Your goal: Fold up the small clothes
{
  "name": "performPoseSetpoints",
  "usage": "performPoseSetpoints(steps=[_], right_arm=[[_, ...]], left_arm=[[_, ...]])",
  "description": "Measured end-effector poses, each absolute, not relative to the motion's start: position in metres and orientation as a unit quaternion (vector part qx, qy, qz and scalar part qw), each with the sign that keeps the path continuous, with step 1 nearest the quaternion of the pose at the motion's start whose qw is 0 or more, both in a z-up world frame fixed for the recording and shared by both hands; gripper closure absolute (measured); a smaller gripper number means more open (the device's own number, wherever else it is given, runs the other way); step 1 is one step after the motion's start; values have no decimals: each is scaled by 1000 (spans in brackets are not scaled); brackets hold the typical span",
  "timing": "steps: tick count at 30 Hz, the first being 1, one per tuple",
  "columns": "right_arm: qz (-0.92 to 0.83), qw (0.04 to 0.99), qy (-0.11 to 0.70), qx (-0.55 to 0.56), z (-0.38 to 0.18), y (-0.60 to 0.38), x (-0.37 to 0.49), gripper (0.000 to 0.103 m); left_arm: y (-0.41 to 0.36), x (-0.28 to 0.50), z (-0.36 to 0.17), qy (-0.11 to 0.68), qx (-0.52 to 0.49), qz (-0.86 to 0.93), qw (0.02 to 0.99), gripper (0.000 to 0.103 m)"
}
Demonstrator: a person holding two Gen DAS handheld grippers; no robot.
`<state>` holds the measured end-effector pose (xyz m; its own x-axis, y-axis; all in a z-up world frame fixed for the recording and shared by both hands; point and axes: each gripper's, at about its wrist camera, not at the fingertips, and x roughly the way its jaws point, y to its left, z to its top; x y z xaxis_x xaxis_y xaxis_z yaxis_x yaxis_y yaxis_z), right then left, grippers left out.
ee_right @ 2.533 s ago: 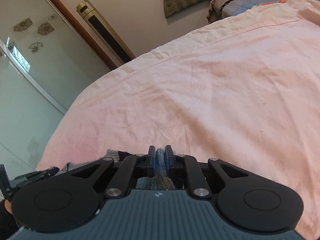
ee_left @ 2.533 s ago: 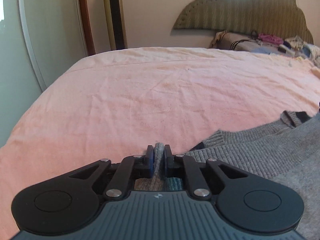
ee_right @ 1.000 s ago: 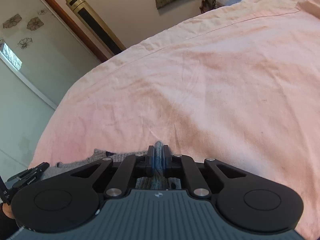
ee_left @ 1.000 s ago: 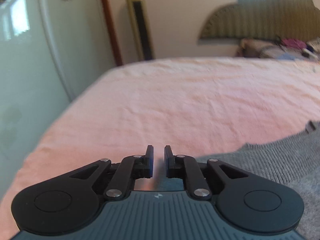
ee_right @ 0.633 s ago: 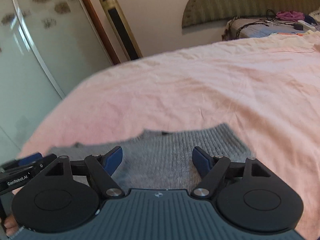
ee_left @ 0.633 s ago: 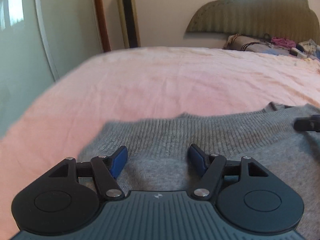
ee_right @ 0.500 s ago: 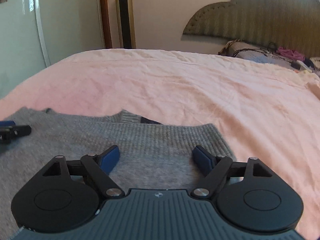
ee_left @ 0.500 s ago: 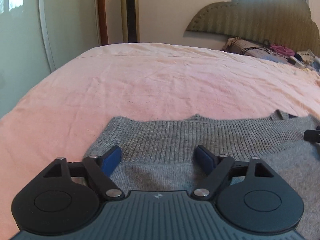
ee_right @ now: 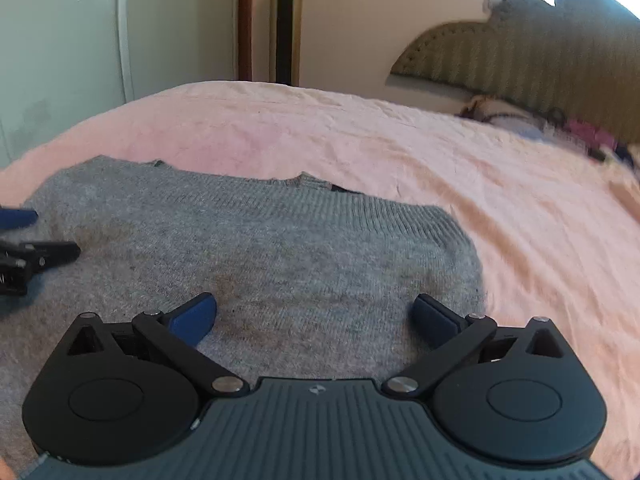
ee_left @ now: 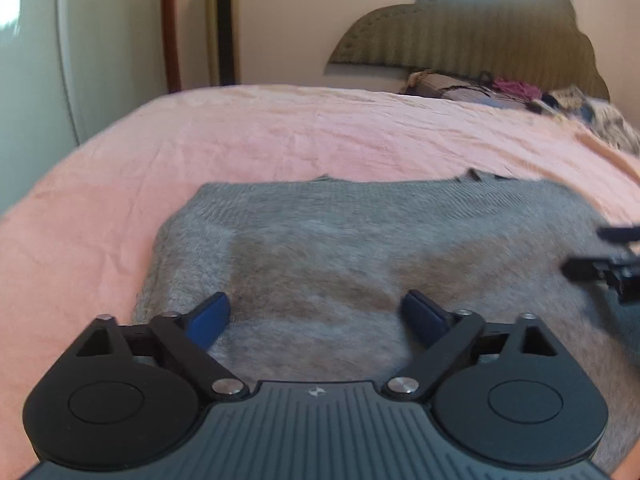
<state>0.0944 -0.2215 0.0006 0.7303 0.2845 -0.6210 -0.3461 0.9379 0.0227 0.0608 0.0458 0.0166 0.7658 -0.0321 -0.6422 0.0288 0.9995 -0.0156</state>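
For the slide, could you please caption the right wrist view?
Open right gripper above a grey knit sweater on a pink bedsheet.

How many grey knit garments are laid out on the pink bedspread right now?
1. A single grey sweater lies flat on the near part of the bedspread, under both open hand-held grippers. The clutter by the headboard is too blurred to rule out more.

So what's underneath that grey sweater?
The grey sweater lies flat on a pink bedsheet, which shows all around its far and side edges. Whatever is directly beneath the knit, sheet or more folded layers, is covered and cannot be seen.
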Motion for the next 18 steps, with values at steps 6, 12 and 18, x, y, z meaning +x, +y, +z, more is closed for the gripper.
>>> performPoseSetpoints(steps=[6,12,18], right_arm=[[132,937,325,-12,16,-233,78,1],[176,855,342,347,20,-352,-33,0],[143,828,361,405,-7,-364,-79,0]], left_arm=[[59,25,38,326,-45,-13,944,1],[123,-102,39,298,-346,-14,889,1],[119,-113,15,315,-445,-17,838,0]])
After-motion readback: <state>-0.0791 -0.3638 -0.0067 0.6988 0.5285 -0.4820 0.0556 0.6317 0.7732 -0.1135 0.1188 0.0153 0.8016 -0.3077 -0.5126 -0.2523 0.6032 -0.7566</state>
